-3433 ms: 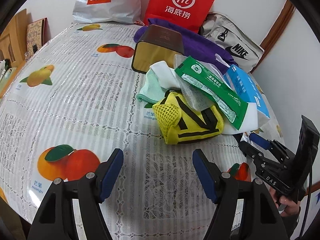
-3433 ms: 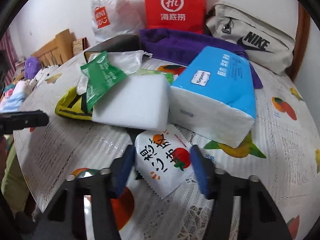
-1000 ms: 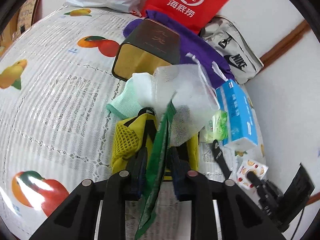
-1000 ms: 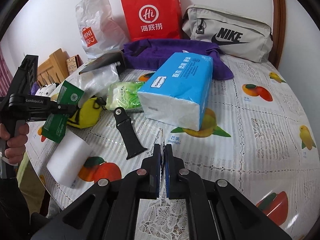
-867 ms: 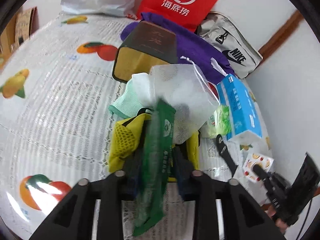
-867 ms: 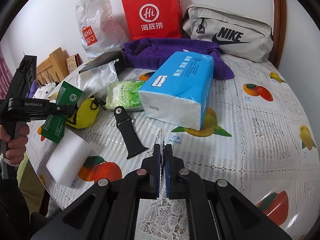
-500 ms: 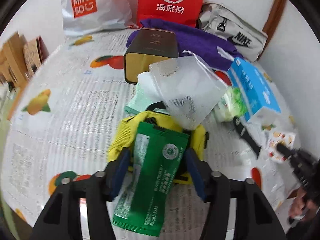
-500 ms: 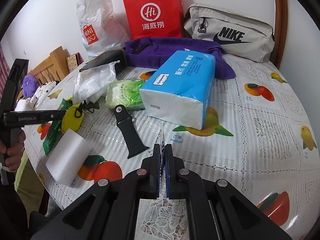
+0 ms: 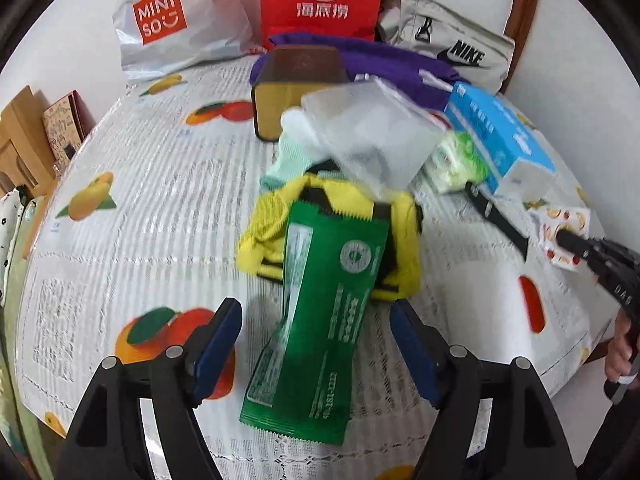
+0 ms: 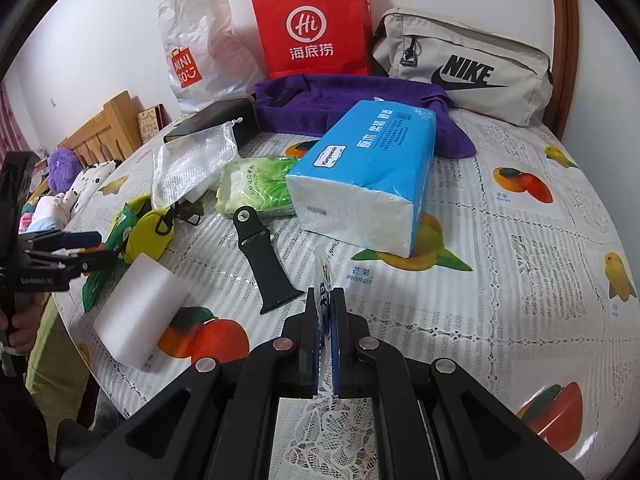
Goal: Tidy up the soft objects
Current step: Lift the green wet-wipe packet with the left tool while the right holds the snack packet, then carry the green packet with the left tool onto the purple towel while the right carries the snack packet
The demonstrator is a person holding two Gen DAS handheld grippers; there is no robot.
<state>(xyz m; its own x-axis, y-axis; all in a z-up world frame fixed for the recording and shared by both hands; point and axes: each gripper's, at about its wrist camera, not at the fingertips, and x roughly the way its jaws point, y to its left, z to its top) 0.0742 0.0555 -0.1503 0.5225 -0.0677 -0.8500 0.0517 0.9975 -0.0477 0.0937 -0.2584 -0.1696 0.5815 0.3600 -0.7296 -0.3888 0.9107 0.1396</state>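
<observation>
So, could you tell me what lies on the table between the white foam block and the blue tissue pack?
In the right wrist view, a black watch strap lies on the tablecloth between the white foam block and the blue tissue pack, touching neither.

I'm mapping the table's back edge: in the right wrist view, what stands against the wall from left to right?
White Miniso bag → red paper bag → grey Nike bag.
</observation>
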